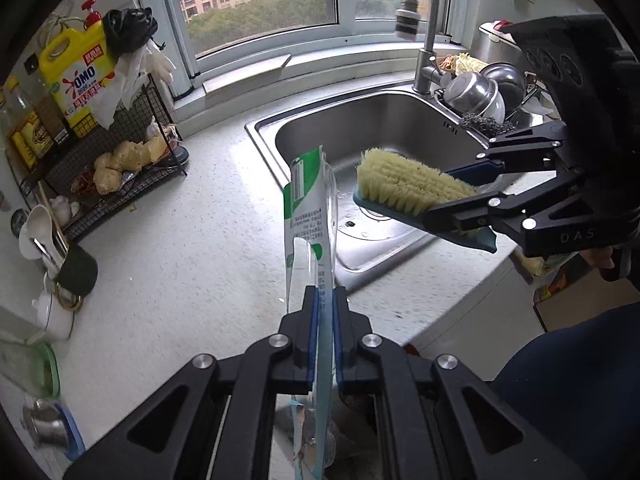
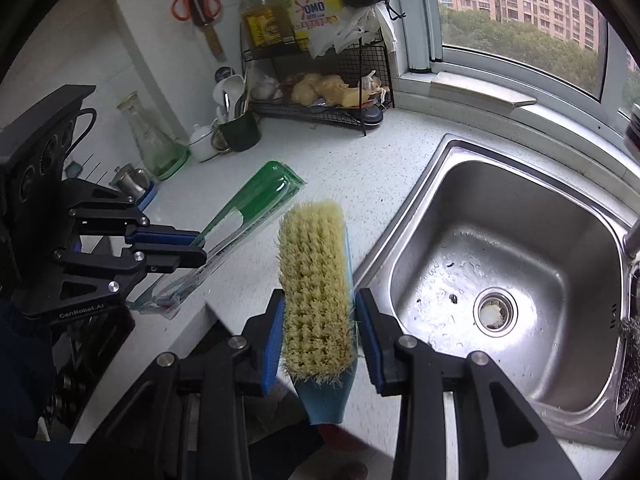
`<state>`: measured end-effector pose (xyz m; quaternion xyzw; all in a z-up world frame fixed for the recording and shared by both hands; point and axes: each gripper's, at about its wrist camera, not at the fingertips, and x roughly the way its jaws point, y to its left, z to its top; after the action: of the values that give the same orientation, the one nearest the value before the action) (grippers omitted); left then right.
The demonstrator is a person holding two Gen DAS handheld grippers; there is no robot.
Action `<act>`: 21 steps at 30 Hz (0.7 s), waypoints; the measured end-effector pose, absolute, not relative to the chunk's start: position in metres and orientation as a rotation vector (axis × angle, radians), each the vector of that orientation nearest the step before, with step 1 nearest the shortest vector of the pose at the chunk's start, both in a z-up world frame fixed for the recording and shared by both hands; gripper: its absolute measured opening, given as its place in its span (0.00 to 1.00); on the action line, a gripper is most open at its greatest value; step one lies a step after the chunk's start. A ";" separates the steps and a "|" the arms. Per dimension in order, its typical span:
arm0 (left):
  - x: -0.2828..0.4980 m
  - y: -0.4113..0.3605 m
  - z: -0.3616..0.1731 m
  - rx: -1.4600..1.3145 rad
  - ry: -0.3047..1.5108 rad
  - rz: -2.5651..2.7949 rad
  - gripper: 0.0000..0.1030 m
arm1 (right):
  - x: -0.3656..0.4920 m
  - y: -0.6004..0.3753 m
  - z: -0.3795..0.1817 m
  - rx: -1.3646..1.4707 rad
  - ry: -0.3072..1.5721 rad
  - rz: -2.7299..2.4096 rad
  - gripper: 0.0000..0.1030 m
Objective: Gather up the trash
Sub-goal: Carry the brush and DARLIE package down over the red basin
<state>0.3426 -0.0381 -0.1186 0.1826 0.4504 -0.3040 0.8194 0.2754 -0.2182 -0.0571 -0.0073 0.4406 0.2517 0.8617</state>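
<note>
Tabletop (image 1: 168, 264): pale speckled stone, fills the left wrist view from centre out to 9 o'clock

Sink (image 2: 500, 248): steel basin, wet, drain at 4 o'clock in the right wrist view; curved faucet (image 1: 424, 32) at 1 o'clock in the left wrist view

Wire rack (image 2: 320, 92): black, two tiers, at 12 o'clock in the right wrist view; yellow detergent jug (image 2: 304, 4) on the top tier, ginger on the lower

Left gripper (image 1: 325, 316): jaws closed on a flat plastic wrapper (image 1: 310, 208), green and clear with white print. Wrapper stands up from the jaws toward 12 o'clock, off the tabletop, its top edge before the sink's near corner

Right gripper (image 2: 318, 320): jaws clamp a scrub brush (image 2: 316, 284) by its sides, pale yellow bristles facing the camera, teal back, held clear above the tabletop edge beside the sink

Brush and wrapper near each other, apart
</note>
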 end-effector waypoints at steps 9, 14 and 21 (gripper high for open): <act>0.244 -0.069 -0.128 0.337 0.991 -0.584 0.06 | 0.207 -0.237 -0.063 -0.041 0.929 0.588 0.32; 0.203 -0.082 -0.138 0.299 1.032 -0.567 0.06 | 0.174 -0.243 -0.074 -0.052 0.970 0.617 0.32; 0.167 -0.089 -0.174 0.243 1.124 -0.544 0.06 | 0.151 -0.239 -0.102 -0.065 1.039 0.634 0.32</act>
<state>0.1670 -0.0893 -0.1742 0.1133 0.5247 -0.2541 0.8046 0.1511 -0.2391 -0.1023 -0.0306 0.4880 0.2977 0.8199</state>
